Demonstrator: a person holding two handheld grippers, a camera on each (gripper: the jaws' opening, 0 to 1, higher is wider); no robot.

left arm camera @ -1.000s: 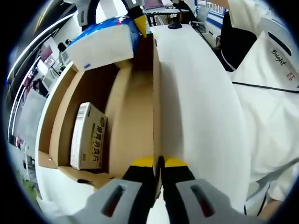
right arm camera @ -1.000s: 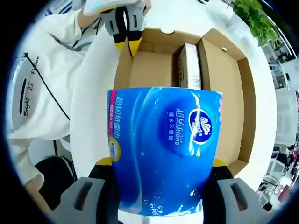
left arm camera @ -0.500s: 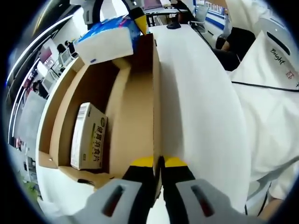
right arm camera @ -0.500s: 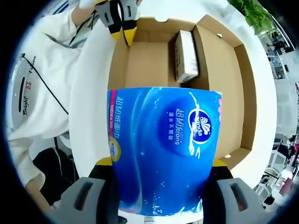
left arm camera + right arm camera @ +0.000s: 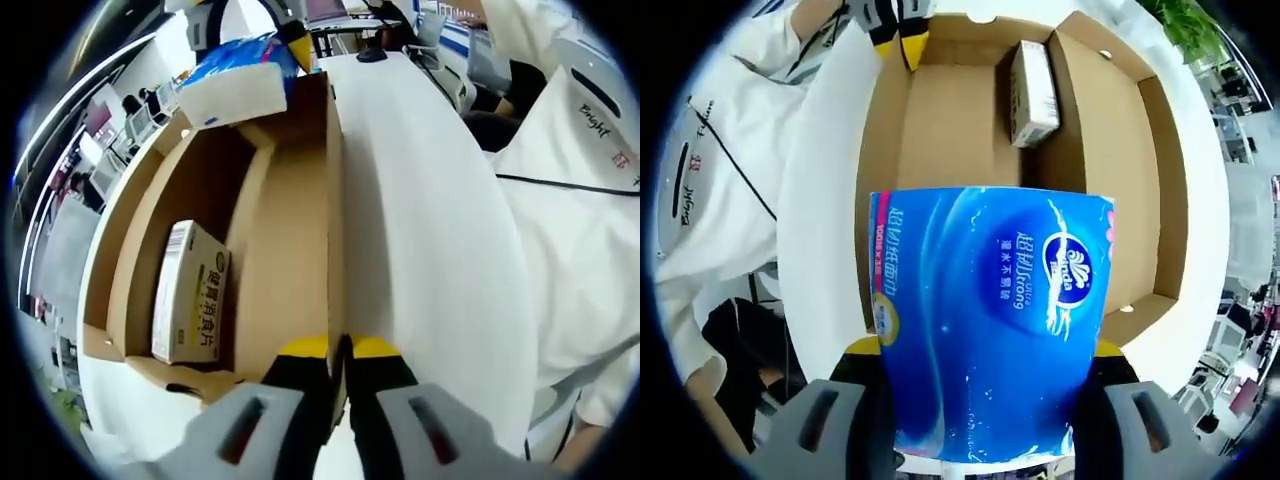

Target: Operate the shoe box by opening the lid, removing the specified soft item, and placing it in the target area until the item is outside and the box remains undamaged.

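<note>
My right gripper [image 5: 985, 350] is shut on a blue soft tissue pack [image 5: 990, 320], held above the open cardboard shoe box [image 5: 950, 130]. The left gripper view shows that same pack [image 5: 240, 80] at the far end of the box [image 5: 285, 250]. My left gripper [image 5: 340, 350] is shut on the box's side wall, its yellow-tipped fingers [image 5: 305, 350] pinching the edge. From the right gripper view the left gripper [image 5: 895, 25] appears at the box's far corner. A small carton [image 5: 190, 290] lies inside the box; it is also seen as a small carton [image 5: 1032, 78].
The box rests on a white table [image 5: 430, 220]. A person in a white jacket [image 5: 570, 170] stands along the table's side. Office desks and chairs [image 5: 400, 30] sit beyond the table's far end. A green plant [image 5: 1185, 20] is at one corner.
The tissue pack has risen higher above the box and drawn back from it; the box looks smaller in the right gripper view. My left gripper keeps its hold on the wall.
</note>
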